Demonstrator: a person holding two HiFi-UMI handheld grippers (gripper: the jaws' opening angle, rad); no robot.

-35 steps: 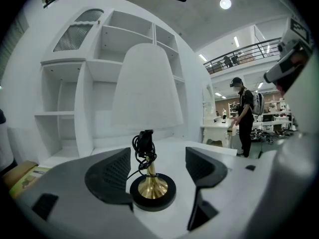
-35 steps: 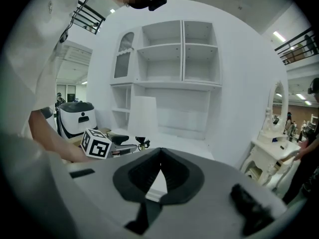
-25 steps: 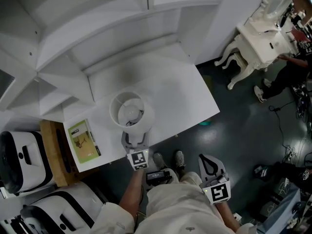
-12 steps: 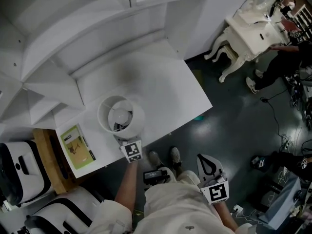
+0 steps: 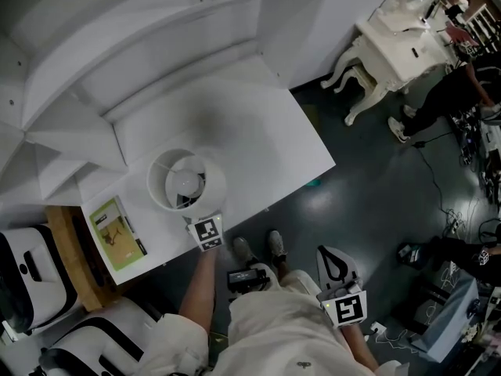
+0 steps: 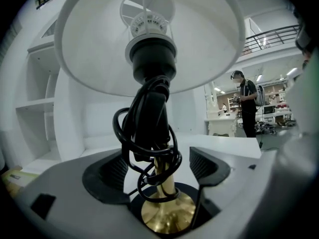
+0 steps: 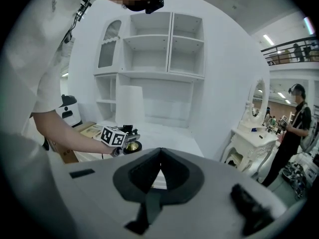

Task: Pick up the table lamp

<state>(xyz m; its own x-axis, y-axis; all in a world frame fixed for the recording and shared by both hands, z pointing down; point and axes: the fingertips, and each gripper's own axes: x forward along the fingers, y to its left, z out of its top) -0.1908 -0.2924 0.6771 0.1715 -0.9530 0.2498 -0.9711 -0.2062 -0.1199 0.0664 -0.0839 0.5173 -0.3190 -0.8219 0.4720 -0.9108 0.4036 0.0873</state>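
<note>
The white desk carries the table lamp close to its front edge, just beside a green booklet, and that is our first worry: in our judgement a nudge toward us could tip the lamp off the edge. The left gripper has its jaws apart on either side of the brass stem, with a gap showing on both sides. The right gripper hangs well away over the floor, jaws together on nothing. The broad shade sits high over a slim stem, so we expect a top-heavy load that could swing or twist in a low grip. The black cord is wound loosely round the stem, so the jaws may close on rubbery loops, not metal, and slip. As for materials, the desk is flat, matte white; the shade is a smooth, pale flared cone; the socket is dull black and cylindrical; the round base and stem are polished brass, probably slick; the jaw pads are dark and ribbed.
</note>
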